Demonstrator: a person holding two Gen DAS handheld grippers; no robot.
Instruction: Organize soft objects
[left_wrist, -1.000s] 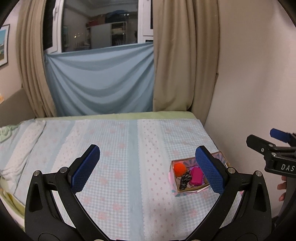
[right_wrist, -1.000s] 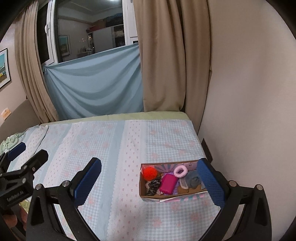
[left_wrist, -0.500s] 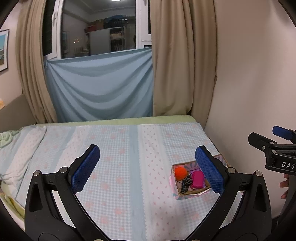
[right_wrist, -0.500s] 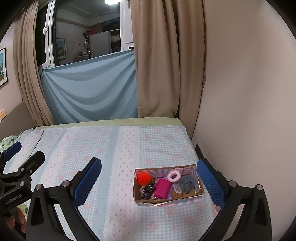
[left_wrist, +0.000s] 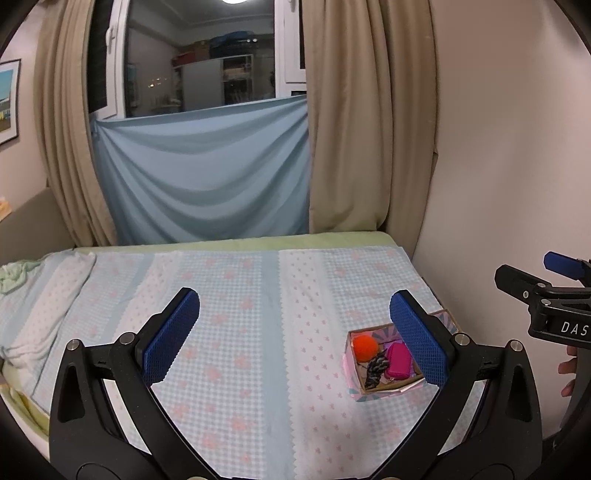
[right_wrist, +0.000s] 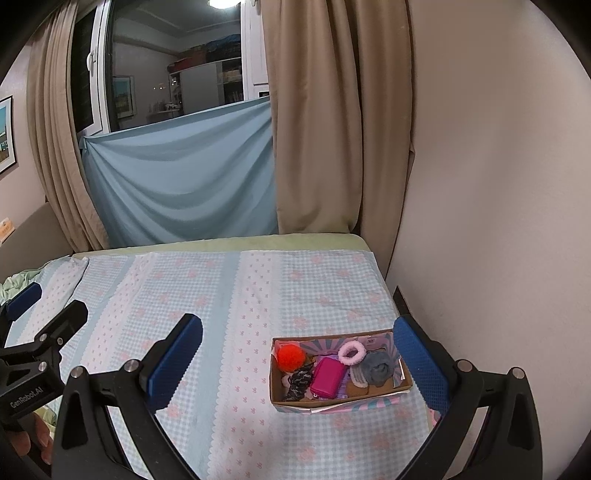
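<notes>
Beige curtains and a draped pale blue sheet are seen behind a bed covered with a blue-and-white checked spread bearing pink flowers. A cream wall runs along the bed's right edge.

Near that right edge, toward the near end of the bed, a small cardboard box with a pink and blue patterned outside is set on the spread. Inside it, an orange pom-pom is lodged in the far left corner, a black-and-white patterned fabric piece lies just below it, a magenta pouch sits in the middle, a pink scrunchie rests against the far wall, and a grey scrunchie occupies the right end. Other pale items beneath them cannot be made out.

The left gripper is held above the middle of the bed, its blue-padded fingers spread wide with nothing between them. The right gripper is held above the box, its fingers likewise spread wide and empty; the box is framed between them but not touched. Fingertips of a hand are glimpsed at the right gripper's handle in the left wrist view.
</notes>
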